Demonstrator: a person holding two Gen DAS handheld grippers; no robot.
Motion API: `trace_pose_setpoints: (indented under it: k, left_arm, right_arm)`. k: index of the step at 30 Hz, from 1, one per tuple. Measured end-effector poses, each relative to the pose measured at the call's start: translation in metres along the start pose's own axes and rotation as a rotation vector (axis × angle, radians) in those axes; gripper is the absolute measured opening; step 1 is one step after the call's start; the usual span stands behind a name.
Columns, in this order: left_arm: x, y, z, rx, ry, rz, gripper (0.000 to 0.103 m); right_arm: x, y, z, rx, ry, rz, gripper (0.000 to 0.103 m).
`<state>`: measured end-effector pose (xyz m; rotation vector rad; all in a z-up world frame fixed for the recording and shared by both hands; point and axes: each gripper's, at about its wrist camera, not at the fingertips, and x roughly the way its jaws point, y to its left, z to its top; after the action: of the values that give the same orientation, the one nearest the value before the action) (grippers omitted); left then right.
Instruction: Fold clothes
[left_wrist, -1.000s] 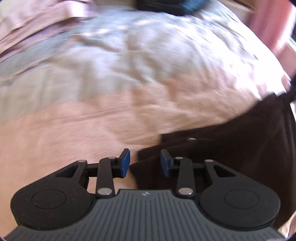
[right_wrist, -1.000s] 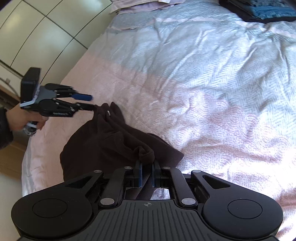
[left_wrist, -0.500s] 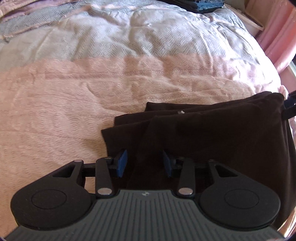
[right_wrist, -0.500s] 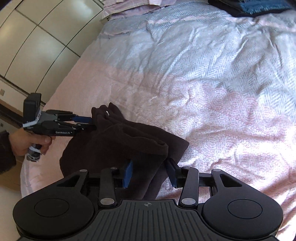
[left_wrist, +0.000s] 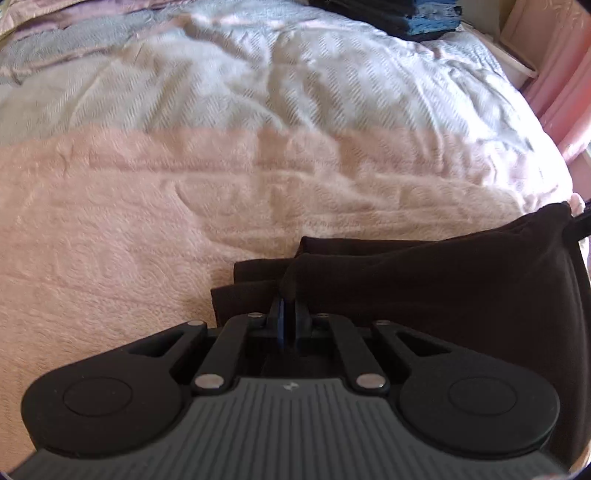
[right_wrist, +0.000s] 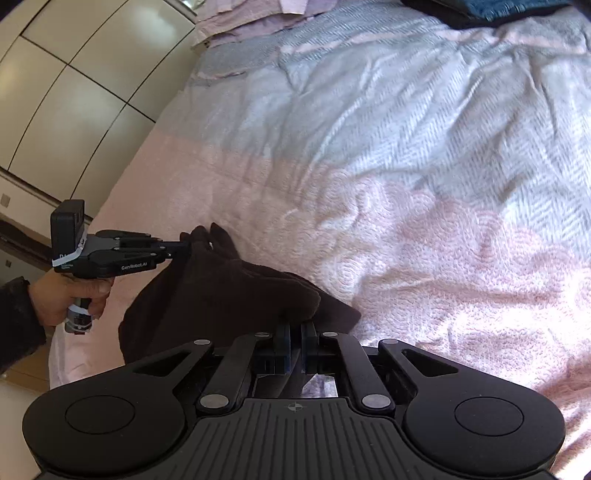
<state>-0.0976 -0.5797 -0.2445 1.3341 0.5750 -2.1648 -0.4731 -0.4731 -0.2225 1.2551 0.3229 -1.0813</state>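
Note:
A dark brown garment (left_wrist: 424, 280) lies folded in layers on the pink part of the bedspread (left_wrist: 147, 229). My left gripper (left_wrist: 289, 314) is shut on its near left corner. In the right wrist view the same garment (right_wrist: 221, 291) stretches between both grippers. My right gripper (right_wrist: 293, 338) is shut on its near edge. The left gripper (right_wrist: 181, 247), held in a hand, pinches the far corner at the left.
The bedspread turns pale blue (right_wrist: 406, 110) farther up. A stack of dark and blue folded clothes (left_wrist: 406, 18) sits at the far end. Pink folded cloth (right_wrist: 258, 18) lies near the head of the bed. A white wardrobe (right_wrist: 55, 92) stands left of the bed.
Both grippers were open around the garment's edges half a second ago and have now shut on it. A second ago the right was shut and the left open.

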Motion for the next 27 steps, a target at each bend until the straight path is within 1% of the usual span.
trace_pose_setpoints:
  k: [3,5,7,8,9,11,13,15,16,17,19,22,23,25,26,27]
  left_arm:
    - [-0.009,0.002,0.001,-0.017,-0.019,0.009,0.004]
    - [-0.01,0.005,0.001,-0.027,-0.014,0.011,0.005]
    - [-0.007,0.011,0.001,-0.063,0.005,0.007,0.012]
    - [-0.007,0.015,0.002,-0.089,0.013,0.003,0.014]
    - [-0.01,0.018,0.003,-0.105,0.011,0.01,0.018]
    - [-0.027,0.022,0.005,-0.101,-0.011,0.052,0.017]
    - [-0.046,0.026,0.004,-0.098,-0.032,0.085,0.016]
    - [-0.067,0.027,0.002,-0.107,-0.064,0.091,0.016]
    - [-0.076,0.025,0.0,-0.118,-0.082,0.078,0.016]
    - [-0.082,0.02,-0.001,-0.13,-0.097,0.052,0.016]
    - [-0.081,0.003,-0.002,-0.133,-0.108,-0.023,0.016]
    - [-0.055,-0.029,-0.007,-0.09,-0.077,-0.148,0.016]
    - [-0.042,-0.038,-0.008,-0.069,-0.058,-0.178,0.016]
    - [-0.017,-0.049,-0.012,-0.037,-0.048,-0.176,0.017]
    - [-0.008,-0.048,-0.012,-0.049,-0.048,-0.167,0.017]
    - [0.0,-0.043,-0.011,-0.07,-0.051,-0.156,0.014]
  right_arm:
    - [-0.003,-0.002,0.002,0.002,-0.005,0.001,0.003]
    - [-0.006,-0.001,0.004,-0.012,-0.007,-0.004,0.003]
    - [-0.01,0.0,0.006,-0.023,-0.009,-0.01,0.003]
    - [-0.009,-0.002,0.007,-0.005,-0.003,-0.017,0.003]
    - [-0.008,-0.005,0.008,0.012,0.003,-0.024,0.004]
    - [-0.006,-0.009,0.01,0.044,0.013,-0.04,0.004]
    - [-0.02,0.003,0.014,-0.004,-0.019,-0.104,0.004]
    - [-0.033,0.015,0.017,-0.054,-0.053,-0.166,0.005]
    - [-0.041,0.026,0.018,-0.112,-0.082,-0.183,0.005]
    - [-0.046,0.039,0.018,-0.182,-0.105,-0.18,0.005]
    - [-0.046,0.068,0.014,-0.314,-0.114,-0.136,0.005]
    - [-0.013,0.1,0.005,-0.448,-0.049,-0.035,0.005]
    - [0.0,0.109,0.002,-0.489,-0.025,-0.004,0.005]
    - [0.029,0.116,-0.002,-0.549,0.011,0.02,0.005]
    - [0.043,0.112,-0.003,-0.57,0.035,0.006,0.005]
    - [0.056,0.108,-0.003,-0.588,0.057,-0.007,0.005]
